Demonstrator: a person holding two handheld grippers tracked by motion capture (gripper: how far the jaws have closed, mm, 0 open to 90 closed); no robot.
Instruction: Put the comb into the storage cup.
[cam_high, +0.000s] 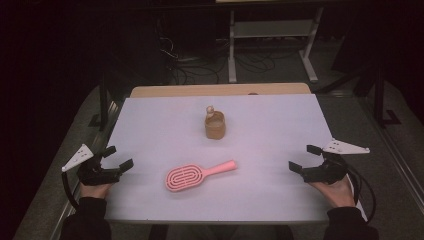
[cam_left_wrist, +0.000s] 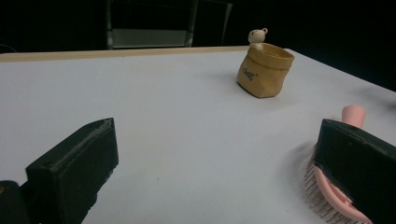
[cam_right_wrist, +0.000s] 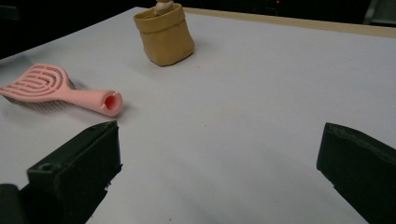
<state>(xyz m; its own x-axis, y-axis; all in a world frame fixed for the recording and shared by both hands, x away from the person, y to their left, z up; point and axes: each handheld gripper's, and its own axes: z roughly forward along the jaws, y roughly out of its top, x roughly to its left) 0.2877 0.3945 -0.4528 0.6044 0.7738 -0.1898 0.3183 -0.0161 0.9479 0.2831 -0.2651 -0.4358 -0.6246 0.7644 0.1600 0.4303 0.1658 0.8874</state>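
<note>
A pink hairbrush (cam_high: 192, 175) lies bristles down on the white table (cam_high: 150, 125), handle pointing right; it also appears as the pink hairbrush (cam_right_wrist: 56, 91) and, partly behind my jaw, the hairbrush (cam_left_wrist: 334, 196). Behind it stands a tan pouch-shaped holder (cam_high: 215, 125) with a small bear figure on its rim, seen too as the holder (cam_left_wrist: 265, 69) and the holder (cam_right_wrist: 164, 36). My left gripper (cam_high: 119, 158) rests at the table's left edge, open and holding nothing. My right gripper (cam_high: 304, 158) rests at the right edge, open, nothing between its jaws.
The table's wooden far edge (cam_high: 220, 90) shows beyond the white cover. Behind it, on a dark floor, stand a metal frame (cam_high: 272, 45) and loose cables (cam_high: 200, 67). Broad bare surface surrounds the brush and the holder.
</note>
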